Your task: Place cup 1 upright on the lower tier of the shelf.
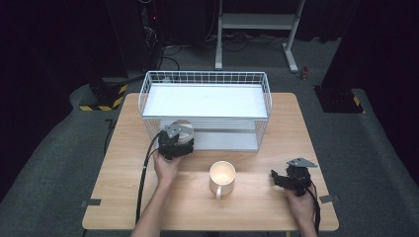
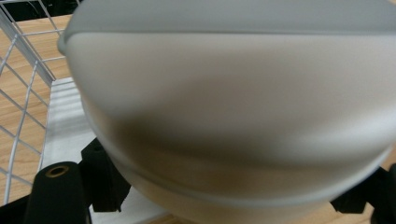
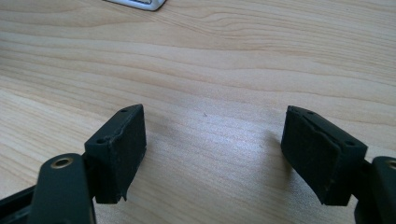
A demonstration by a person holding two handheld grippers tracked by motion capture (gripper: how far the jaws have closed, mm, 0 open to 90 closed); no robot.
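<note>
At centre frame, the left tongs [image 1: 179, 140] clamp a smooth round bowl [image 2: 233, 121] beside the wire rack [image 1: 207, 79]; the right tongs [image 3: 212, 154] gape empty over bare woodgrain desk [image 3: 210, 60].

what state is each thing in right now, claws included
left claw: shut on the grey cup, at the rack's lower shelf
grey cup: held, tilted
right claw: open, empty, over the table
mug: upright, free-standing
wire rack: top shelf bare

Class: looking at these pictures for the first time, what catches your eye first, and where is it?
A white wire basket stands at the table's far side. At its front, the left gripper holds a pale bowl. A lit cream mug stands near the front edge; the right gripper rests open beside it.
</note>
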